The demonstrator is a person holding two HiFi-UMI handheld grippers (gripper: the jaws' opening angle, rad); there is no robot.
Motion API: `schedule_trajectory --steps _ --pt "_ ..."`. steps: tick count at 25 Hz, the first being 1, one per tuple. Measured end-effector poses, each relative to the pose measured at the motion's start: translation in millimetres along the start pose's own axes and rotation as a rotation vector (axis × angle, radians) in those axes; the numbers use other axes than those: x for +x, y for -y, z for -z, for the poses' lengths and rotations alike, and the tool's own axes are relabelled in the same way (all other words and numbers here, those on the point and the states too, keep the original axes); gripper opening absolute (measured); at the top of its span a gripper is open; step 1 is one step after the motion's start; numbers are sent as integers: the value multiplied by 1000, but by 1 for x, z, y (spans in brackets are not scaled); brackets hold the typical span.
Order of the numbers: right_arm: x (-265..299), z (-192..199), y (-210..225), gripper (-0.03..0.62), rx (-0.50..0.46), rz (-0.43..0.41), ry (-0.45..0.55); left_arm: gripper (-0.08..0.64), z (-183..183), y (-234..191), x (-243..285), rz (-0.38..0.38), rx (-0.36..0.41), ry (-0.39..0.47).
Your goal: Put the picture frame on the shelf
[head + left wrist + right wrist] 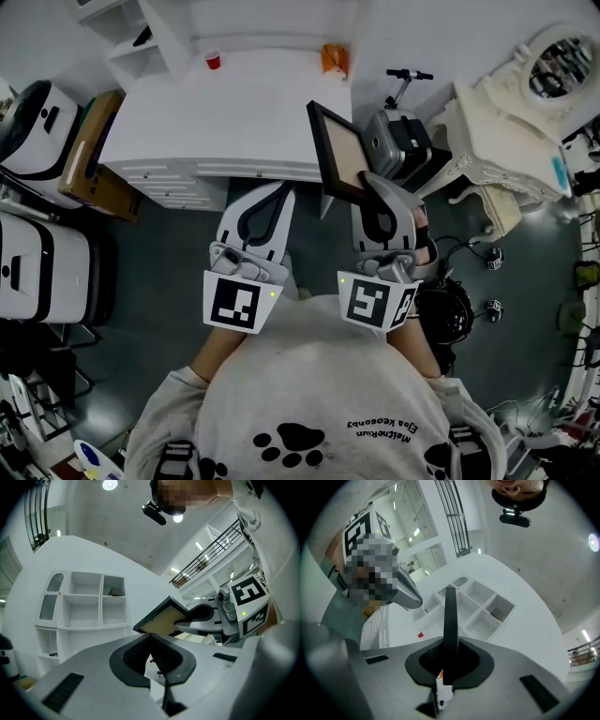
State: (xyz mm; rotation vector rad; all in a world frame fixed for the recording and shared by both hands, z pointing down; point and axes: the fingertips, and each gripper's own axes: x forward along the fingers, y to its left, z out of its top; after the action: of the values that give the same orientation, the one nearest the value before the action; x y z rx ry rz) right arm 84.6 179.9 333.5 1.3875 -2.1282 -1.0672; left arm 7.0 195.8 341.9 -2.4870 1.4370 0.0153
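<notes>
Partly hidden, the picture frame [341, 153] sits pinched in the right gripper [374, 181] fingers; left gripper [283, 189] fingers pressed together.

The white desk top [234, 122] lies mostly bare before the white cubby shelf [101, 602] — only a small red cup [214, 61] and an orange object [334, 59] stand at its back edge. A brown cardboard box [94, 155] crowds its left side, a grey boxy machine [398, 141] its right.
</notes>
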Motion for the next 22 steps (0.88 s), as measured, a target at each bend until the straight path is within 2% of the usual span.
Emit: schedule_trajectory --steps 2,11,22 --pt "2 0 -1 46 1 2 1 19 -2 -6 1 -30 -62 27" --pt "23 9 8 46 -14 19 -13 18 4 -11 29 8 -80 47" --pt "98 31 25 46 -20 35 -28 18 19 -55 97 48 -92 54"
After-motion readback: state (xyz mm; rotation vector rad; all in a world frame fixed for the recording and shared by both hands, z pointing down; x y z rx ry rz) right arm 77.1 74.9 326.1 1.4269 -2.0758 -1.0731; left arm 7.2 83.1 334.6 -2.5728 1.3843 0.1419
